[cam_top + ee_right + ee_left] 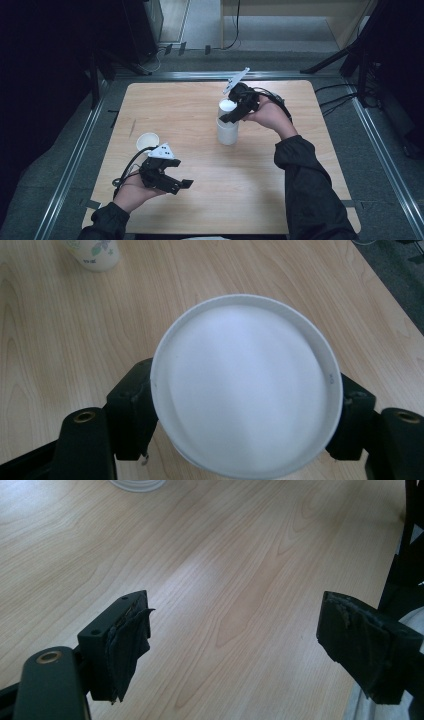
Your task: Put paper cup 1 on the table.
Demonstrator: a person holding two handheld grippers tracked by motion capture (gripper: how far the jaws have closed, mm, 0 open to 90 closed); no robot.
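A wooden table (200, 210) is seen from above, with two hand-held grippers over it. Right of centre in the upper half of the high view, the right gripper (231, 116) is held at the top of a stack of white paper cups (227, 131) that stands upright on the table. In the right gripper view, the round bottom of an upturned cup (247, 385) fills the centre of the frame, and the two black jaws are set against its left and right sides, so the cup is gripped between them. No earlier frame is provided for comparison.

In the lower left of the high view, the left gripper (184, 186) is held by the left hand (131, 192) just above the bare table top. In the left gripper view, its jaws stand wide apart with only wood grain between them; nothing is held.

A single paper cup (147, 142) stands upright, mouth up, just above the left gripper in the high view. The same cup, with a printed pattern, appears at the upper left of the right gripper view (93, 252).
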